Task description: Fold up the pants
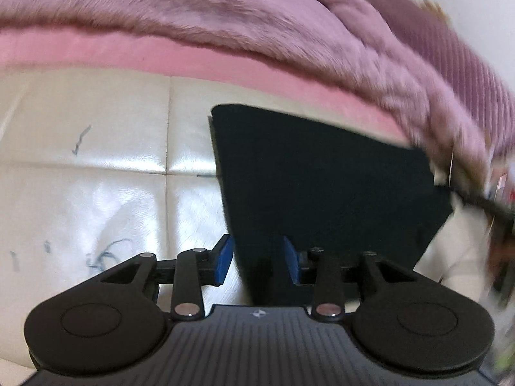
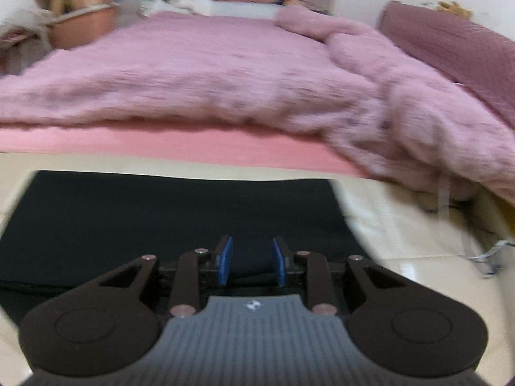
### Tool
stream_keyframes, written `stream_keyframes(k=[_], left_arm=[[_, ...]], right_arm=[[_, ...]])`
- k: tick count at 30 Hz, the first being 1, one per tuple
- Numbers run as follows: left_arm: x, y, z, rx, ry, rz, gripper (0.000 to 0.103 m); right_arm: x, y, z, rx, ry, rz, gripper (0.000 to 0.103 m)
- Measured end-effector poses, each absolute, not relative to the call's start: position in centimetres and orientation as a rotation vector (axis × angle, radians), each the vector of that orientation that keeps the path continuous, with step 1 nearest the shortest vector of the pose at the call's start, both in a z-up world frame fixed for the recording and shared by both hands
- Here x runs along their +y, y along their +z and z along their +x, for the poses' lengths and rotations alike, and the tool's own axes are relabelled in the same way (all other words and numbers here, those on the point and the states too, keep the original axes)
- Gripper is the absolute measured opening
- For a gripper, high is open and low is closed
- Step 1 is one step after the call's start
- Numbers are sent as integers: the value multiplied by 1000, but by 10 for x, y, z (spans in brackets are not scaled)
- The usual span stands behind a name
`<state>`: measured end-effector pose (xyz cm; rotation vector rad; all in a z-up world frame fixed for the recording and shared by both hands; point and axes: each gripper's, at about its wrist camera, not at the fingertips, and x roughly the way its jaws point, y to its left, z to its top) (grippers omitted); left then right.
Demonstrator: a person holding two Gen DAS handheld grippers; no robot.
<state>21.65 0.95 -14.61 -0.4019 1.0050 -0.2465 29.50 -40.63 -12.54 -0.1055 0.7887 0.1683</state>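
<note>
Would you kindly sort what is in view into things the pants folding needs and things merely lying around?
For the job:
black pants
left gripper
right gripper

Lying about:
pink fuzzy blanket
pink sheet
brown basket

The pants (image 1: pixel 322 186) are black and folded into a flat, compact rectangle with straight edges and square corners. They lie on the pale tiled floor (image 1: pixel 96 160), just in front of the pink bed base (image 1: pixel 161 54). In the right wrist view the pants (image 2: pixel 161 212) spread wide and smooth, their far edge running along the bed base, with no visible wrinkles.
</note>
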Motion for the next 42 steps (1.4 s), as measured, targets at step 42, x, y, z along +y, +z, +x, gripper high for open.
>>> stream_keyframes(k=[42], left_arm=[[212,-135,164,1029,148,-548,7]], right_arm=[[-137,-178,224,1053,691,-66,19]])
